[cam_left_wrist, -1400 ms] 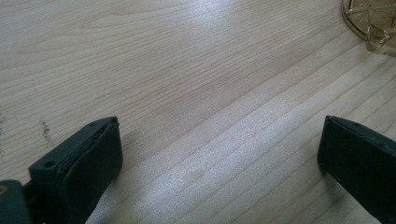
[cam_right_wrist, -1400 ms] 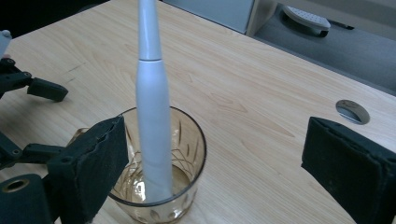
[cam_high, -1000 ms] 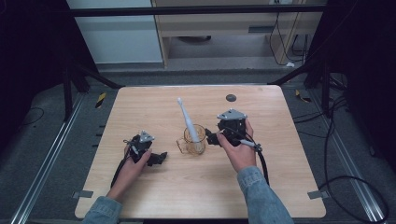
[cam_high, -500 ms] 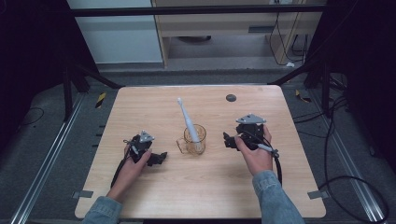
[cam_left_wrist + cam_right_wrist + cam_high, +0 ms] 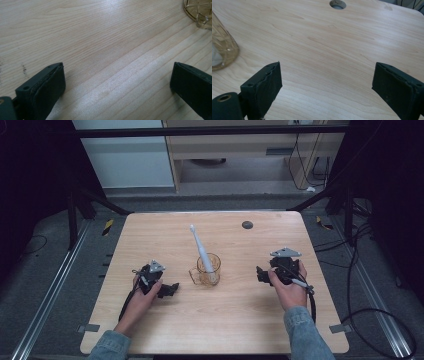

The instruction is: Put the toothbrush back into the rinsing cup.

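White toothbrush [image 5: 199, 247] leans in amber glass mug [image 5: 208, 269], centre of wooden table [image 5: 240, 320]. Left gripper [image 5: 172, 289] and right gripper [image 5: 260, 274] flank it, jaws wide, empty. Risk: a nudge tips the top-heavy mug.

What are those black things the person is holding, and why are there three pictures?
Those are hand-held grabbers. The person holds a left gripper and a right gripper, each with two black jaws that can pinch things. One picture comes from a camera high above the wooden table. The other two come from little cameras riding on each gripper, looking along its jaws. On the table stands a clear amber cup with a white toothbrush leaning inside it. Near the far edge is a small round hole. Both pairs of jaws stand wide open, with just bare wood between them, so nothing is held.
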The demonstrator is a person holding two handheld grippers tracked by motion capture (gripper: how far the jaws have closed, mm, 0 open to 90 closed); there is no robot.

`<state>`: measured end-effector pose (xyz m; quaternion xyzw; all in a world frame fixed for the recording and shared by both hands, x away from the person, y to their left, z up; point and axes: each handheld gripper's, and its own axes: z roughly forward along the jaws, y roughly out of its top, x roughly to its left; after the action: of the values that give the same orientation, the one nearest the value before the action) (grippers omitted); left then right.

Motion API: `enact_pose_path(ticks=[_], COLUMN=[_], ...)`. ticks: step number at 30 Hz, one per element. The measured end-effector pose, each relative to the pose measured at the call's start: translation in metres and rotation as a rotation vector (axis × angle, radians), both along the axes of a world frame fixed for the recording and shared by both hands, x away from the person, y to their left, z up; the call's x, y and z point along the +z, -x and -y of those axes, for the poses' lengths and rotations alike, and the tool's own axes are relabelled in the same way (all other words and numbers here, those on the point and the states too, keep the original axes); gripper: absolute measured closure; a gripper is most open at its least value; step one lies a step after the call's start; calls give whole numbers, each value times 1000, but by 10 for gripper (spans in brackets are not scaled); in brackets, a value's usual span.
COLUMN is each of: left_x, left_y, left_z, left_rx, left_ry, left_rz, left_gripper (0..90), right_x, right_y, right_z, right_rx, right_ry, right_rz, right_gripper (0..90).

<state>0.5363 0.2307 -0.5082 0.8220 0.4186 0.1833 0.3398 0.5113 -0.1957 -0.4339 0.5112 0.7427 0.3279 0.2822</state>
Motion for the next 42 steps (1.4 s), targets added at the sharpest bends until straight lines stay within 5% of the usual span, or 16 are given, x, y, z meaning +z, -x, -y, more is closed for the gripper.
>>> enact_pose_path(ticks=[12,22,42], left_x=[0,0,0], left_y=[0,0,0], left_z=[0,0,0], left_rx=[-1,-1,-1], left_ry=[-2,-2,-1], left_rz=[-1,0,0], left_gripper=[0,0,0], right_x=[-21,-46,-68], right_y=[-7,-24,-42], right_z=[18,30,34], right_rx=[-40,-84,-176], right_ry=[28,-24,-136], right_rz=[-58,-116,-86], right_gripper=[107,115,119])
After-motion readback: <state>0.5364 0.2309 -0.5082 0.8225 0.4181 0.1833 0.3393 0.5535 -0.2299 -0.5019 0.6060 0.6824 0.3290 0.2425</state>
